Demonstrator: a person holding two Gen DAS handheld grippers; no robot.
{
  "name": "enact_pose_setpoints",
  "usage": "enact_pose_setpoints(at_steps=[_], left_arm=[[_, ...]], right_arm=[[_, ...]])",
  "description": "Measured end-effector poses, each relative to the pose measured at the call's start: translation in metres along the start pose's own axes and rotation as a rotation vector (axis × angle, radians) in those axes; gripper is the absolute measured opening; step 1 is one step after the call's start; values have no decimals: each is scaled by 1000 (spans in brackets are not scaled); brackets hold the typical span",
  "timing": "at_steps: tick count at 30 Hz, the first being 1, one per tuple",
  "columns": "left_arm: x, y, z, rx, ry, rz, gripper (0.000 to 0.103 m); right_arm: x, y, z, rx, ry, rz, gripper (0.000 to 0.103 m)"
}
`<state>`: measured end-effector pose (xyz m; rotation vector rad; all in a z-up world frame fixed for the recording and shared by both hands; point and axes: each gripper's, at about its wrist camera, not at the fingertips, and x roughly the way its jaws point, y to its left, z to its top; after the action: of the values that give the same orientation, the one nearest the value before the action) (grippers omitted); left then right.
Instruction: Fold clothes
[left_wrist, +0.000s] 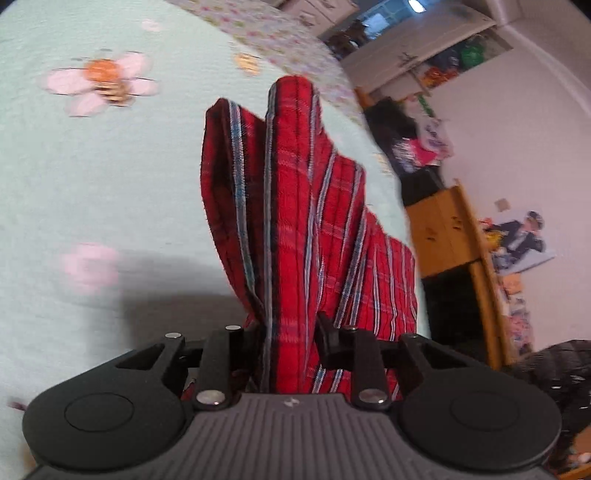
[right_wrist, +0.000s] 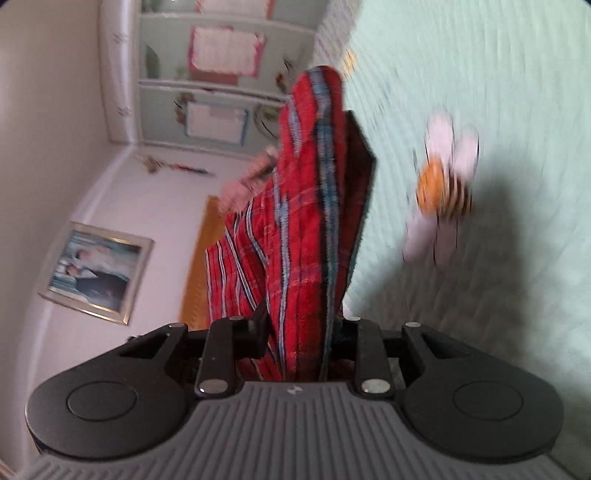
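Red plaid garment lifted off the bed, ready for a fold.
The left gripper and right gripper each clamped the red plaid cloth above the bedspread; next, likely spreading it flat.

The red plaid garment gripped in the left tongs was woven cloth, soft and matt, with a faintly ribbed weave. The tongs were matt black plastic with shiny metal rivets and a ribbed grey body. Beneath lay a pale green bedspread, matt textured cloth with printed flowers. To the right stood a smooth, yellowish wooden cabinet. Left of the right tongs, a picture had a glossy silvery frame.
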<state>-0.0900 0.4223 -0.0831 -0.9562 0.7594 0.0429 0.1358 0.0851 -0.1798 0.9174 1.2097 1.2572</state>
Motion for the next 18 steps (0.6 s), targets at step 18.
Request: enact_pose_setpoints(at_steps=[18], left_arm=[[284, -104, 34, 46, 79, 329, 45]], right_arm=[[-153, -11, 197, -181, -331, -798, 44]])
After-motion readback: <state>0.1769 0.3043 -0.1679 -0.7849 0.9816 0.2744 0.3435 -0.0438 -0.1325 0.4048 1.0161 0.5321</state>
